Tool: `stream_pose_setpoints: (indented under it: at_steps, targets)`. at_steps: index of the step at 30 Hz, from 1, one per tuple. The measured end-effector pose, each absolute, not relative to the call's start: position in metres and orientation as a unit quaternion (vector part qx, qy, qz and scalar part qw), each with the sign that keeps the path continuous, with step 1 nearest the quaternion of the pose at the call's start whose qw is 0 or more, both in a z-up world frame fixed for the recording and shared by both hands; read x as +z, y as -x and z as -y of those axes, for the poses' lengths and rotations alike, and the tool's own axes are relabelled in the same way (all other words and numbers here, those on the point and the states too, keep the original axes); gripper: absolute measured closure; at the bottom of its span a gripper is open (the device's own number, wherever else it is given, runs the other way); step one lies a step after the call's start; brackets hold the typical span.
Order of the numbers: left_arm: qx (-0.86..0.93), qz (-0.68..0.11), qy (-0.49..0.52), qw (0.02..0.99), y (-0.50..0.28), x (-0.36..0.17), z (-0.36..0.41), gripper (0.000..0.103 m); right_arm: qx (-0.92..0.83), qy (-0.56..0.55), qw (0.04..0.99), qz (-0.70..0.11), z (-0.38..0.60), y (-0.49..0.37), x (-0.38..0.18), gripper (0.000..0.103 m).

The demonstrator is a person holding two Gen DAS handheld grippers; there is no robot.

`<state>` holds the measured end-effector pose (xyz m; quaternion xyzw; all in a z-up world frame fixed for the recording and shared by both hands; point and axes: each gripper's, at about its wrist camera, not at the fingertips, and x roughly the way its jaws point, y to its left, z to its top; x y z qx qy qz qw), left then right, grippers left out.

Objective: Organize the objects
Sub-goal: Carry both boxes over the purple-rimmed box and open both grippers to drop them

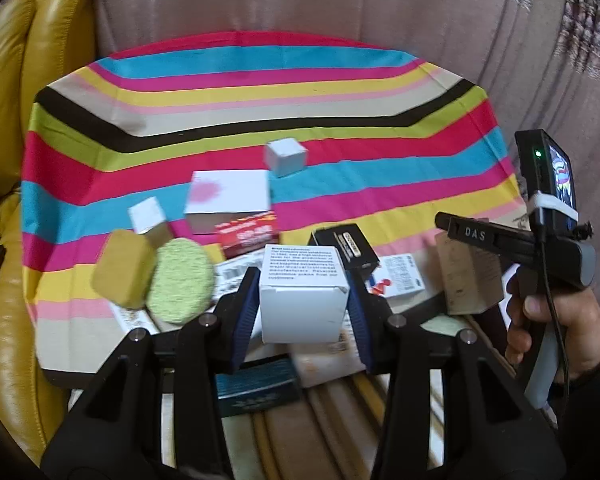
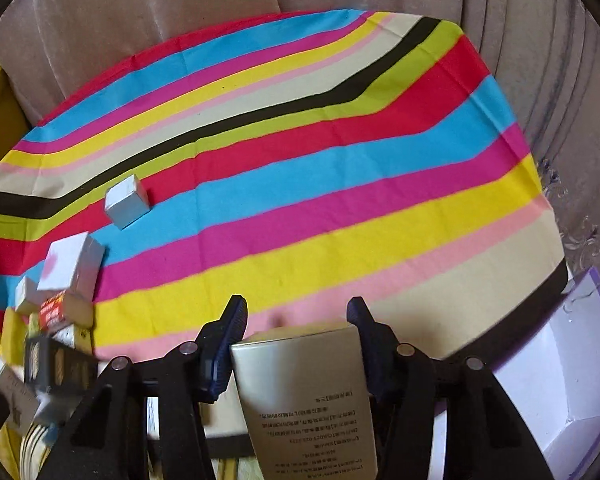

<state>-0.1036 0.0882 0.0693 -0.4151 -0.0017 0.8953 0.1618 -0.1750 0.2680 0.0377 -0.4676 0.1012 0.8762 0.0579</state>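
Note:
My left gripper (image 1: 303, 280) is shut on a white box with black print (image 1: 302, 292), held above a pile of boxes at the near edge of the striped cloth (image 1: 260, 92). My right gripper (image 2: 298, 316) is shut on a beige box with printed text (image 2: 308, 392), held over the cloth's near edge (image 2: 320, 220). In the left wrist view the right gripper's body (image 1: 512, 240) shows at the right with the beige box (image 1: 472, 276) in it. A small grey cube box (image 1: 286, 157) sits on the cloth and shows in the right wrist view too (image 2: 126, 200).
A white box with a pink blot (image 1: 228, 196), a red box (image 1: 248, 236), a black box (image 1: 346, 246), a yellow sponge (image 1: 120, 268) and a green sponge (image 1: 180, 280) lie together. A yellow leather cushion (image 1: 28, 80) is left. A white, purple-edged box (image 2: 560, 360) is right.

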Motion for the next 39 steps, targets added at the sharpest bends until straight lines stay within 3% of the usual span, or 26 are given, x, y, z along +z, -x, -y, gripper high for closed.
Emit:
stream_pose_setpoints:
  at_steps: [10, 12, 26, 29, 31, 32, 33, 34, 35, 39]
  targets:
    - [0.895, -0.013, 0.401, 0.198, 0.091, 0.083, -0.124, 0.056, 0.886, 0.440, 0.065, -0.130, -0.318, 0.111, 0.054, 0.052]
    - [0.892, -0.022, 0.394, 0.219, 0.087, 0.086, -0.138, 0.056, 0.889, 0.434, 0.080, -0.121, -0.324, 0.100, 0.059, 0.067]
    - [0.799, -0.058, 0.443, 0.402, 0.073, 0.049, -0.267, 0.056, 0.838, 0.493, 0.183, -0.143, -0.408, 0.052, 0.003, 0.070]
    - [0.777, -0.060, 0.450, 0.436, 0.068, 0.042, -0.288, 0.056, 0.825, 0.504, 0.201, -0.158, -0.426, 0.040, -0.010, 0.056]
    - [0.765, -0.071, 0.453, 0.453, 0.063, 0.037, -0.303, 0.055, 0.821, 0.501, 0.215, -0.168, -0.437, 0.031, -0.014, 0.037]
    - [0.759, -0.071, 0.457, 0.458, 0.061, 0.035, -0.308, 0.054, 0.820, 0.501, 0.213, -0.176, -0.441, 0.026, -0.016, 0.032]
    - [0.754, -0.069, 0.462, 0.462, 0.061, 0.034, -0.310, 0.044, 0.819, 0.500, 0.209, -0.187, -0.445, 0.021, -0.018, 0.025]
    - [0.749, -0.063, 0.467, 0.465, 0.061, 0.032, -0.313, 0.033, 0.818, 0.501, 0.205, -0.193, -0.448, 0.018, -0.018, 0.022]
    - [0.748, -0.058, 0.468, 0.466, 0.058, 0.032, -0.313, 0.029, 0.818, 0.501, 0.197, -0.203, -0.449, 0.014, -0.020, 0.021]
    - [0.756, -0.038, 0.469, 0.455, 0.062, 0.031, -0.307, 0.026, 0.816, 0.510, 0.169, -0.211, -0.442, 0.010, -0.025, 0.019]
